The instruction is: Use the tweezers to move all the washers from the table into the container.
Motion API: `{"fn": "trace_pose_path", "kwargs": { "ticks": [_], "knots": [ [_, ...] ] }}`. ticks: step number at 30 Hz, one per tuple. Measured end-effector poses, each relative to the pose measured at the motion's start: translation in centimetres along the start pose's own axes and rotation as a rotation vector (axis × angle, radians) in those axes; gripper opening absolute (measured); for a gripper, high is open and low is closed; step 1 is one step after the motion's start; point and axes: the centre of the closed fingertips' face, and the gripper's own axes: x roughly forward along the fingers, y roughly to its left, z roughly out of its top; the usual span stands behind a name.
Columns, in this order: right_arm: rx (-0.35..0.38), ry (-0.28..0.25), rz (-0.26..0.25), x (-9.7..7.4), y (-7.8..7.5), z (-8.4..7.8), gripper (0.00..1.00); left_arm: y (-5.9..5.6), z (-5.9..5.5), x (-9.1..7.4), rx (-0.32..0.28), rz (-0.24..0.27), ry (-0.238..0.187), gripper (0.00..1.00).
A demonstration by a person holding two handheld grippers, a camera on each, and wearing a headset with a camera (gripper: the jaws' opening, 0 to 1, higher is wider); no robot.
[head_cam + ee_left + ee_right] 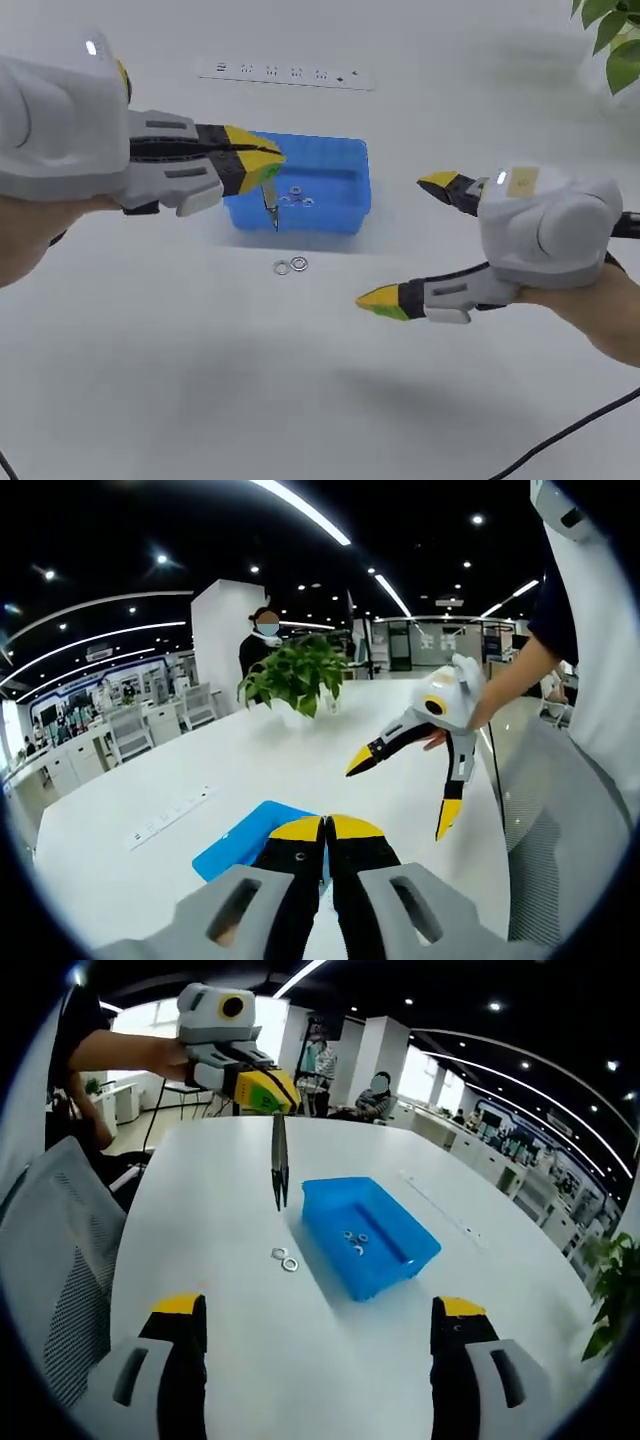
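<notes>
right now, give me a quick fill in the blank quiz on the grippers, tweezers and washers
1. The left gripper is ___ on the tweezers, which hang tips down.
2. The right gripper holds nothing, and its jaws stand ___.
3. ___ washers lie on the table in front of the container.
4. The container's colour is ___.

Missing words: shut; open; two; blue.
</notes>
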Motion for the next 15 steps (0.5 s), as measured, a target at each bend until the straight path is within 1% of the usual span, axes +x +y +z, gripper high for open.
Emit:
{"fn": "trace_pose_path", "kwargs": {
  "ticks": [2,5,9,12,15],
  "knots": [
    [-0.001,0.007,0.004,-0.4,0.6,-0.4,0.99,-0.5,-0.3,0.0,-0.006,-0.007,-0.002,0.04],
    [0.001,0.013,0.014,-0.8,1.3,-1.0,1.0,-0.9,-0.9,0.2,-0.012,-0.01,-0.001,0.04],
    [0.006,0.019,0.027,-1.0,2.3,-1.7,1.0,-1.1,-1.9,0.4,-0.024,-0.012,0.007,0.04],
    [0.027,0.018,0.038,-1.1,2.8,-2.1,1.0,-1.3,-2.3,0.5,-0.03,-0.013,0.008,0.04],
    [0.041,0.029,0.04,-1.1,3.3,-2.7,1.0,-1.5,-2.6,0.6,-0.029,-0.022,0.003,0.04]
  ]
}}
